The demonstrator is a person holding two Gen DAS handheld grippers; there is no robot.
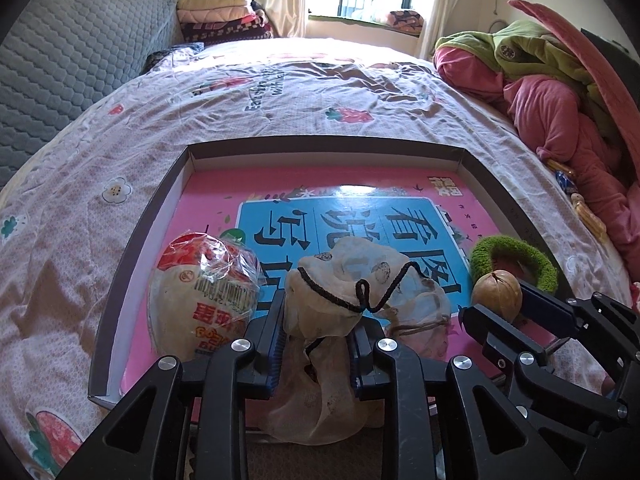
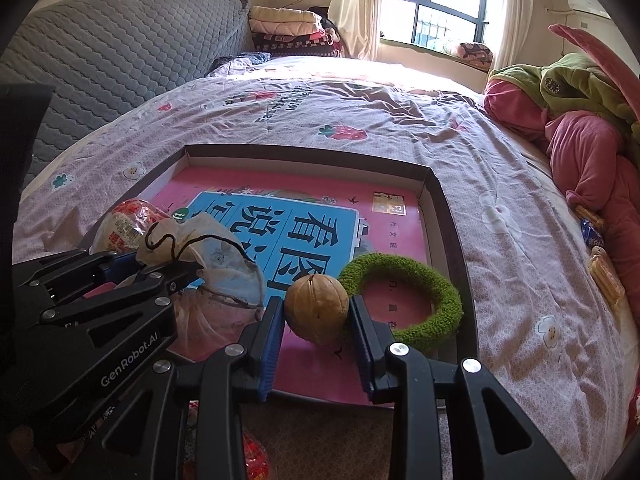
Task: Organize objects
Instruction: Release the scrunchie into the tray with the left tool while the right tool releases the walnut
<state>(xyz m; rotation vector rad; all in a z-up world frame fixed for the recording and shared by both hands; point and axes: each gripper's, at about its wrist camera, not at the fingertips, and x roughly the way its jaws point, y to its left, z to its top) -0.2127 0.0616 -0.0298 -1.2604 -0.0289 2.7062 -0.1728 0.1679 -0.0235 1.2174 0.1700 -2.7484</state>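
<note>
A shallow dark-rimmed box tray [image 1: 132, 248] [image 2: 448, 208] with a pink and blue printed bottom lies on the bed. My left gripper [image 1: 320, 316] is shut on a cream mesh drawstring pouch [image 1: 340, 280] [image 2: 224, 252] over the tray's near edge. My right gripper [image 2: 318, 312] [image 1: 496, 312] is shut on a brown walnut [image 2: 318, 306] [image 1: 497, 295] above the tray's near right part. A green fuzzy ring [image 1: 516, 254] [image 2: 436, 304] lies in the tray just behind the nut. A plastic-wrapped round snack pack [image 1: 200, 296] [image 2: 124, 228] lies at the tray's near left.
The bed has a pink floral sheet [image 1: 280, 96]. A pile of pink and green clothes [image 1: 552, 92] [image 2: 580, 128] lies along the right side. A grey quilted headboard [image 1: 68, 64] is on the left. Folded blankets [image 1: 220, 16] sit at the far end by the window.
</note>
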